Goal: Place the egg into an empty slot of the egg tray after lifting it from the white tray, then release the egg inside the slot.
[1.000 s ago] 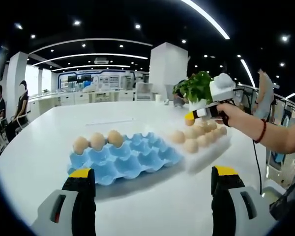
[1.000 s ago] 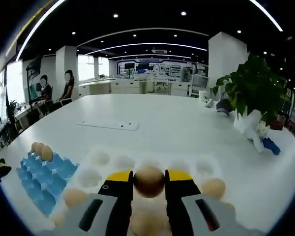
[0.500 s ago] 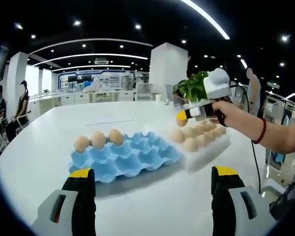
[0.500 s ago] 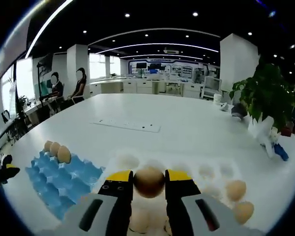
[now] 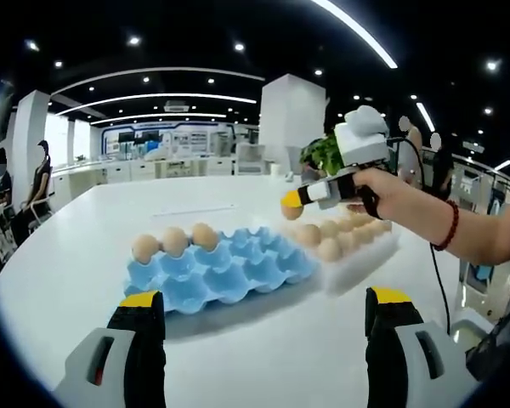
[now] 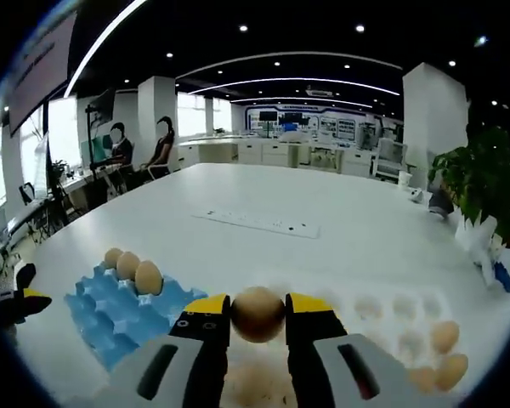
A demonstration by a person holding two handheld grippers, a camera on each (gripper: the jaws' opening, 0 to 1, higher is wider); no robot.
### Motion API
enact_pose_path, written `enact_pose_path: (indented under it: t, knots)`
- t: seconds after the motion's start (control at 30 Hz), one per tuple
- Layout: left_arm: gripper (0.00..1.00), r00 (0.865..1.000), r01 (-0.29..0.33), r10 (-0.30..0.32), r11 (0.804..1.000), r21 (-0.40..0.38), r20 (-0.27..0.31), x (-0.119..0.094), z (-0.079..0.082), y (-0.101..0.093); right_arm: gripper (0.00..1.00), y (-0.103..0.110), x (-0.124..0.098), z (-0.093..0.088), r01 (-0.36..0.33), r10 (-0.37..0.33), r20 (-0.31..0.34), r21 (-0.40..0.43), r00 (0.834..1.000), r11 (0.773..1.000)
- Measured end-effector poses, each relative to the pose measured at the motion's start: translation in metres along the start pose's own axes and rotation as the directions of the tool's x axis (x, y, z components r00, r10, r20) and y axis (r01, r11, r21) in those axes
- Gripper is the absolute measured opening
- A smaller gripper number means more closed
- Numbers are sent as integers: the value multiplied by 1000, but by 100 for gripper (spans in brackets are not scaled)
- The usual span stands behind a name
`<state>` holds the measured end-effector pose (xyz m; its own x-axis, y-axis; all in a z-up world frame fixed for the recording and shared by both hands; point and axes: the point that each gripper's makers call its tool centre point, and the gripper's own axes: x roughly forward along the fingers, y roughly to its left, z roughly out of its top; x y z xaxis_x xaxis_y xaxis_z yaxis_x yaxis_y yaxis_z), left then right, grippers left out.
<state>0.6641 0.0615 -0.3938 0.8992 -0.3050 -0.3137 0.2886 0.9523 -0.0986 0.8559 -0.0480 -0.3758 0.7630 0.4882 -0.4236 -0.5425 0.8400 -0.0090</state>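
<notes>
Egg tray (image 5: 221,272) with three eggs (image 5: 175,241)

A green potted plant (image 6: 486,180) stands on the white table (image 6: 263,200).

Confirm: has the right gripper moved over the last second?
Yes. In the left gripper view the right gripper, shut on the egg, has travelled from above the white tray toward the blue egg tray, and sits higher.

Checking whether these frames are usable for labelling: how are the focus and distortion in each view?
Left gripper view: fisheye bends the ceiling lights; blue egg tray sharp, white tray slightly washed out. Right gripper view: held egg sharp, white tray pale and soft.
</notes>
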Motion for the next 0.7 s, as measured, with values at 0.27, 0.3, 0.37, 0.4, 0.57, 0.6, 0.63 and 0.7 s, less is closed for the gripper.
enact_pose_path:
  t: [0.27, 0.3, 0.37, 0.4, 0.57, 0.6, 0.63, 0.7]
  knots:
    - [100, 1000, -3, 3, 1000, 6, -5, -3, -3, 3, 26, 30, 9, 3, -65, 65, 8, -13, 998, 998]
    - [100, 1000, -4, 4, 1000, 7, -5, -3, -3, 3, 26, 34, 11, 5, -77, 77, 11, -17, 997, 997]
    - [100, 1000, -6, 6, 1000, 7, 0, -4, -2, 3, 26, 40, 15, 6, -88, 89, 14, -24, 996, 996]
    - [100, 1000, -5, 5, 1000, 7, 1, -4, -1, 2, 26, 43, 16, 6, -96, 96, 12, -23, 995, 995]
    - [100, 1000, -7, 7, 1000, 6, 3, -6, -2, 2, 26, 59, 25, 8, -139, 140, 15, -33, 990, 990]
    - [100, 1000, -7, 7, 1000, 5, 2, -6, -2, 1, 26, 62, 28, 8, -146, 147, 16, -31, 989, 989]
    - [100, 1000, -6, 6, 1000, 5, 2, -6, -2, 1, 26, 65, 29, 7, -155, 155, 12, -32, 988, 987]
    - [100, 1000, -6, 6, 1000, 4, 1, -6, -3, 0, 26, 69, 31, 6, -164, 165, 13, -29, 986, 986]
